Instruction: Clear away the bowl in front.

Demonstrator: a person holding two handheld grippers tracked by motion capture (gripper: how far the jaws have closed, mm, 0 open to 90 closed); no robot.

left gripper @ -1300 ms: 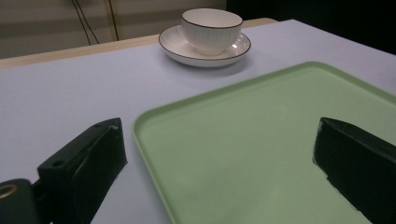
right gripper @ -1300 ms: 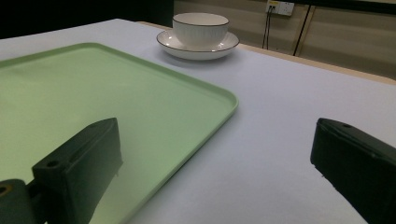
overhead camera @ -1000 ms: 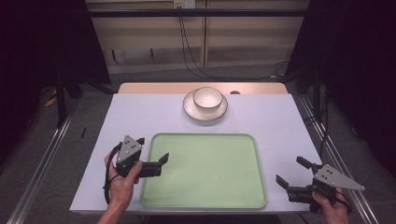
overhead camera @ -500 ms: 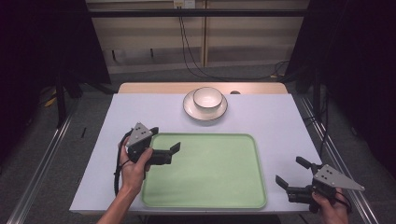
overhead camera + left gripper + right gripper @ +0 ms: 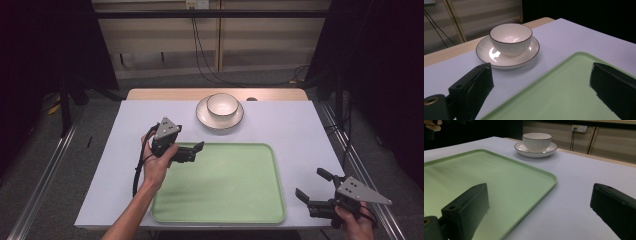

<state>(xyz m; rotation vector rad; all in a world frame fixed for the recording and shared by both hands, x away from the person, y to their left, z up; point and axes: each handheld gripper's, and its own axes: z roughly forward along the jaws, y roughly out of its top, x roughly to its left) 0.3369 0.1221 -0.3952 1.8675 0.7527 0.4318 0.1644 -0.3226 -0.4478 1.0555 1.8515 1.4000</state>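
Probably a lab or test bay — dark curtains [image 5: 45, 50] flank a white-covered worktop [image 5: 300, 130], floor rails [image 5: 45, 165] run alongside, cables [image 5: 200, 55] hang from a wall socket [image 5: 196, 4].

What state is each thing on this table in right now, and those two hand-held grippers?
Bowl: upright, empty, sitting on the saucer.
Saucer: flat on the table, beyond the tray.
Tray: flat, empty.
Left gripper: open, over the tray's corner.
Right gripper: open, holding nothing.

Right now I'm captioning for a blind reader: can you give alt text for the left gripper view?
A white bowl sits on a white saucer on a pale table, seen between two open black jaws. A green tray fills the foreground, empty where it shows.
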